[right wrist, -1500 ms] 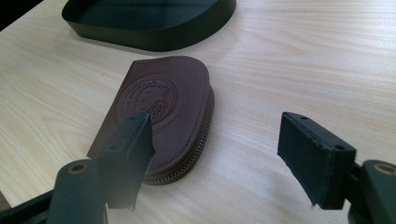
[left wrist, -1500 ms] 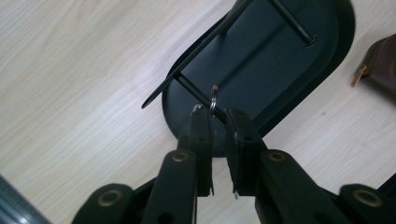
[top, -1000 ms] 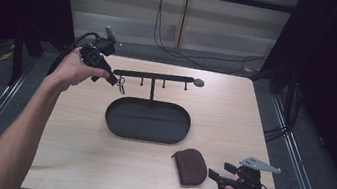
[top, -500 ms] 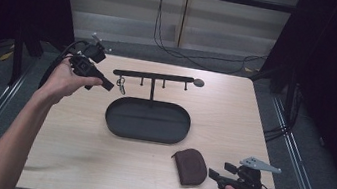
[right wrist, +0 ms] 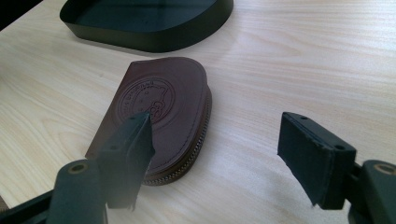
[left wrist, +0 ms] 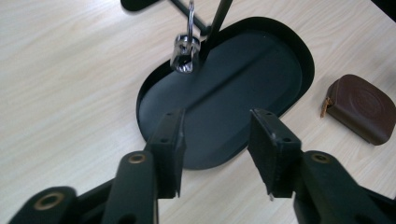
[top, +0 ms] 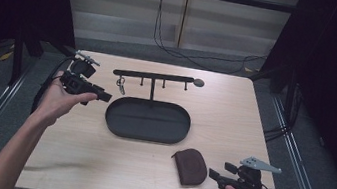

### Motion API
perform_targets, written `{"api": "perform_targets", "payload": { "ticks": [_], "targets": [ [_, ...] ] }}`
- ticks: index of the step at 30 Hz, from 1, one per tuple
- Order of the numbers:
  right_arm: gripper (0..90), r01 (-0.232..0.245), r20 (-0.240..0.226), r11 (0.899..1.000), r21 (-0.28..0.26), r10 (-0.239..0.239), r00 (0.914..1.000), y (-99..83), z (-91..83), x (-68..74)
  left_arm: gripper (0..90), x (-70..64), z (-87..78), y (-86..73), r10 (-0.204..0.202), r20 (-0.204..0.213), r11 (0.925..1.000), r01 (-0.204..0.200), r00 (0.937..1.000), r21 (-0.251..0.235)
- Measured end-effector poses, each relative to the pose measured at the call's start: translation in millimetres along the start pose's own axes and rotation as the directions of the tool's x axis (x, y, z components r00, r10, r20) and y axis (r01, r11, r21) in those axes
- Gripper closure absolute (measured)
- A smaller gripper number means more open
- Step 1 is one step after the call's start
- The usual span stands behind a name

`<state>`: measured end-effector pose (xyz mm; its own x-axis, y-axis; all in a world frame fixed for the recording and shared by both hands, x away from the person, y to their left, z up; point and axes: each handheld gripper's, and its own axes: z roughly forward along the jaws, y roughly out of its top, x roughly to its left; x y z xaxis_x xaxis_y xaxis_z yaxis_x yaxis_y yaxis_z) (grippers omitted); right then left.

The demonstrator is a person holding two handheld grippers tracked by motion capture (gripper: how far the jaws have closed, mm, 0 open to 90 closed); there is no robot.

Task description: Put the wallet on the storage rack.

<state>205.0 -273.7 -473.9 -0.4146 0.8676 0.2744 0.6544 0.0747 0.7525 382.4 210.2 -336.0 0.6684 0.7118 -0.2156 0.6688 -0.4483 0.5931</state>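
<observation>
Light wooden counter (top: 95, 164) under dark surrounds; left hand-held gripper (top: 105, 97) mid-left of frame, jaws released, empty, beside black oval tray (top: 147, 120); keyring (top: 121, 85) hanging from rack (top: 154, 76) above tray; right hand-held gripper (top: 213, 174) lower right, jaws spread, just beside brown leather pouch (top: 190, 166)

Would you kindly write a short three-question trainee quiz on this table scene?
1. True or false: the left gripper grips the key ring.
2. Where does the brown pouch lie? A in the black tray; B on the table; C on the rack.
3. Fill in: the right gripper has its jaws ____.

Key: 1 false, it is open and apart from it; 2 B; 3 open.
</observation>
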Motion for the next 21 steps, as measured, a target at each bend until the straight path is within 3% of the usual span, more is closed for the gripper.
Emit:
{"api": "perform_targets", "payload": {
  "ticks": [3,4,5,7,10,21],
  "targets": [
    [26.7,0.011,-0.005,1.000,0.006,-0.011,0.9999,0.6,1.4,0.5,51.1,-1.6,-0.1,-10.9,-0.018,-0.012,0.9992,0.018,0.9998,-0.036],
    [26.7,0.014,-0.002,1.000,0.008,-0.014,0.9999,0.8,1.2,0.9,46.1,-3.4,-1.3,-16.7,-0.023,-0.017,0.9981,0.022,0.9996,-0.058],
    [26.7,0.014,-0.002,1.000,0.008,-0.014,0.9999,0.8,1.2,0.9,44.2,-3.4,-1.3,-16.7,-0.023,-0.017,0.9981,0.022,0.9996,-0.058],
    [26.8,0.014,-0.004,1.000,0.006,-0.014,0.9999,0.5,0.6,0.9,38.0,-7.5,-0.8,-30.1,-0.007,-0.015,0.9945,0.006,0.9999,-0.105],
    [26.9,0.012,-0.006,1.000,0.007,-0.012,0.9999,0.5,0.5,0.9,30.3,-11.2,2.3,-39.5,-0.006,-0.017,0.9964,0.005,0.9998,-0.084],
    [27.1,0.006,-0.007,1.000,0.006,-0.006,1.0000,0.5,0.6,0.5,21.6,-21.1,10.7,-86.2,0.001,0.027,0.9860,0.004,0.9996,-0.167]
  ]
}}
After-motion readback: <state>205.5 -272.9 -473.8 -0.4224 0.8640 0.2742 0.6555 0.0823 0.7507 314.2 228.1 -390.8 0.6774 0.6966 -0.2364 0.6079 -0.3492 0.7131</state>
